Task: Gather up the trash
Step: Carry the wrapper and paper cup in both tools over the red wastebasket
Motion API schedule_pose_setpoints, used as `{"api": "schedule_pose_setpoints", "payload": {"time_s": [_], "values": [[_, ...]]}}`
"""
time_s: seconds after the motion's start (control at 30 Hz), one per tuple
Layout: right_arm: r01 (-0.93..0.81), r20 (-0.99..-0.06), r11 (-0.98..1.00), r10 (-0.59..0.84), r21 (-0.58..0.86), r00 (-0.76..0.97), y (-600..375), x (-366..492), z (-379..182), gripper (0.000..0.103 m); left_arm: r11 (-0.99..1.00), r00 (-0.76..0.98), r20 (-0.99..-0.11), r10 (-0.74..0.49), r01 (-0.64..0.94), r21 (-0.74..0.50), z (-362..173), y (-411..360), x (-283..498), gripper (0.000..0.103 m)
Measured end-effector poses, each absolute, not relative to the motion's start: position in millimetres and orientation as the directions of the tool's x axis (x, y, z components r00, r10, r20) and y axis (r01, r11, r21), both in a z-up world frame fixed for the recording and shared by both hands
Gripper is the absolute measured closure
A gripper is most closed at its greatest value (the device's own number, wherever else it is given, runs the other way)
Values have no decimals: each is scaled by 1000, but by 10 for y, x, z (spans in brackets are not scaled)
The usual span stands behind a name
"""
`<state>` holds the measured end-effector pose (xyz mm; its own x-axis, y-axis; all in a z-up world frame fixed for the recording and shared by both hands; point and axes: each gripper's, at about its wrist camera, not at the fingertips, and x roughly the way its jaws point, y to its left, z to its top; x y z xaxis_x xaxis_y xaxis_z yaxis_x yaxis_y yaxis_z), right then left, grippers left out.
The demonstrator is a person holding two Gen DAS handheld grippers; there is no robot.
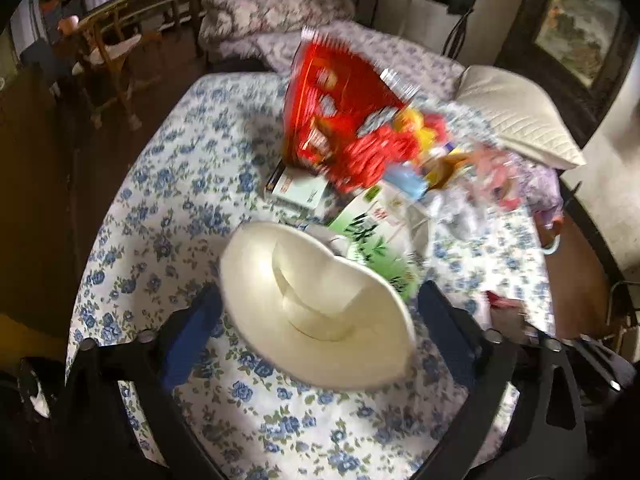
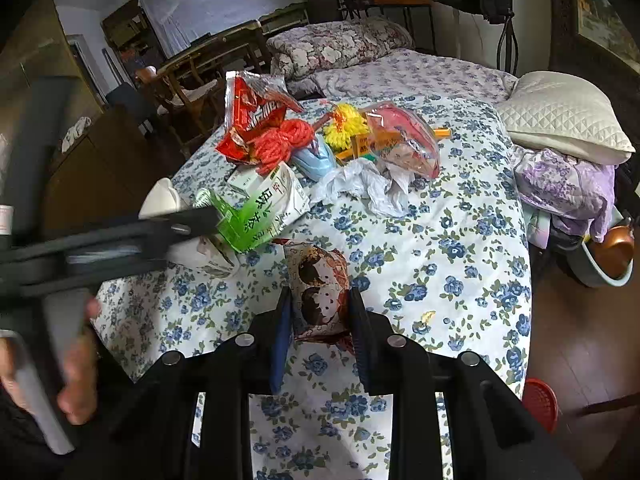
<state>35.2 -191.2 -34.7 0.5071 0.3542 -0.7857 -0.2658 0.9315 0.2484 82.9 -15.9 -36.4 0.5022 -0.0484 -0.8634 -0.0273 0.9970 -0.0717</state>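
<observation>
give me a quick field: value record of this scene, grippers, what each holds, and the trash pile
surface: bed with blue floral sheet
left hand-held gripper: around a white paper cup, jaws wide
right hand-held gripper: shut on a cartoon-print wrapper
pile: red snack bag, green tea carton, crumpled white plastic, yellow pom-pom
pillow: far right
</observation>
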Motion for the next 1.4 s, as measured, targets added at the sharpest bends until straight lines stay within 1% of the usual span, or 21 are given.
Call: {"api": "schedule_pose_setpoints", "payload": {"time_s": [0.03, 0.1, 0.3, 0.5, 0.63, 0.83, 1.03, 1.27, 1.4], "values": [[-266, -783, 931, 356, 250, 509, -1910, 348, -340, 74, 996, 487, -871, -58, -25, -81, -409, -143, 839, 37], [-266, -781, 930, 359, 254, 510, -1922, 348, -336, 74, 994, 483, -872, -81, -22, -104, -446, -78, 816, 40], [-272, -780, 928, 363, 255, 509, -1904, 346, -330, 73, 988, 519, -847, -118, -26, -153, -424, 133, 707, 41], [-275, -782, 927, 365, 255, 505, -1882, 345, -341, 74, 980, 571, -805, -159, -6, -198, -241, 227, 518, 41], [-280, -780, 927, 365, 251, 509, -1860, 337, -327, 74, 979, 599, -782, -174, 20, -202, -101, 191, 416, 41], [-282, -777, 926, 366, 251, 511, -1864, 334, -321, 74, 979, 628, -754, -194, 77, -187, 75, 12, 337, 41], [-266, -767, 924, 378, 275, 519, -1956, 323, -279, 74, 977, 618, -756, -214, 120, -179, 99, -229, 359, 41], [-192, -745, 929, 369, 317, 556, -2362, 281, -196, 74, 964, 604, -754, -260, 206, -167, 192, -710, 389, 41], [-127, -747, 945, 317, 302, 584, -2706, 182, -181, 74, 946, 576, -759, -302, 279, -165, 190, -1109, 423, 41]]}}
